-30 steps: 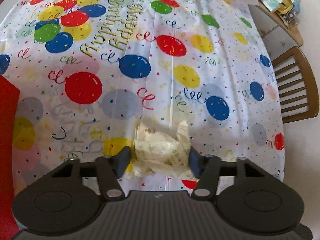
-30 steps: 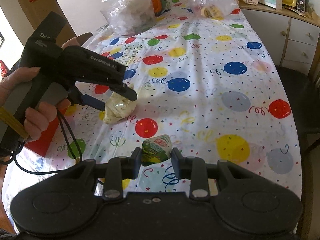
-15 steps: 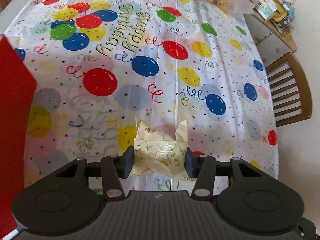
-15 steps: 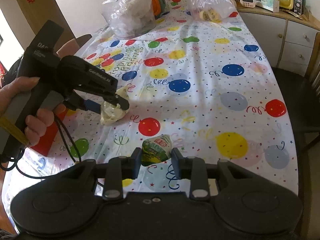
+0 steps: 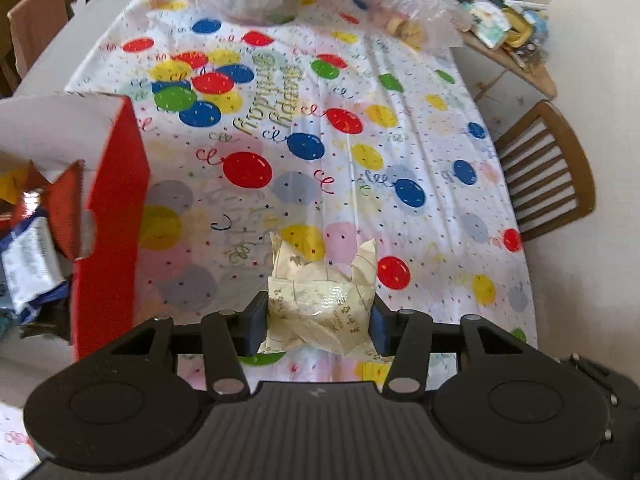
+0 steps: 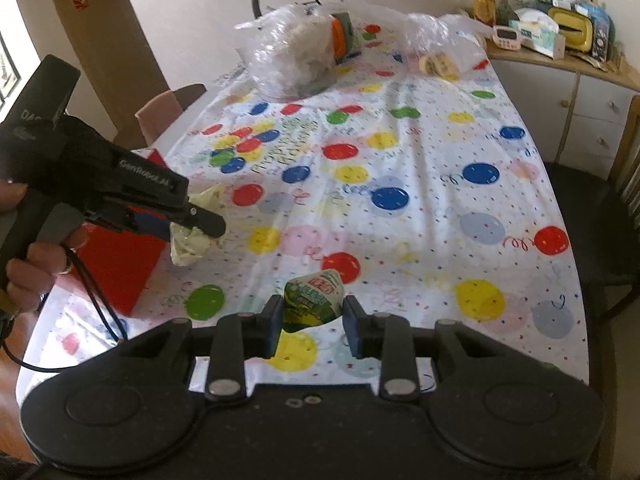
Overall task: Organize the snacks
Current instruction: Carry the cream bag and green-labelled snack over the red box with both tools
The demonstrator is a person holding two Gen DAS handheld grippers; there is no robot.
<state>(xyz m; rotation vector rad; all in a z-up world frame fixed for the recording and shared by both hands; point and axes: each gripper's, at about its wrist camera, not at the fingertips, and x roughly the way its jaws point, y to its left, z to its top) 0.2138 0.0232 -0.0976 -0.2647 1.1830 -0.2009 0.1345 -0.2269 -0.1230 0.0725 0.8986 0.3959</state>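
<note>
My left gripper (image 5: 319,325) is shut on a cream-coloured snack packet (image 5: 320,304) and holds it above the balloon-print tablecloth (image 5: 360,128). The same packet (image 6: 194,236) hangs from the left gripper (image 6: 208,228) in the right wrist view, beside a red box (image 6: 120,256). That red box (image 5: 108,216) stands open at the left, with several snack packs (image 5: 32,236) inside. My right gripper (image 6: 312,318) is shut on a green snack pouch (image 6: 314,298), lifted off the table near its front edge.
Two clear plastic bags (image 6: 296,56) (image 6: 440,48) with food sit at the far end of the table. A wooden chair (image 5: 548,168) stands at the right side, another chair (image 6: 168,108) at the left. A cluttered sideboard (image 6: 560,44) lies beyond.
Both grippers rose off the table with their packets. The left gripper closed tighter on the cream packet and swung toward the red box, which now shows its open inside.
</note>
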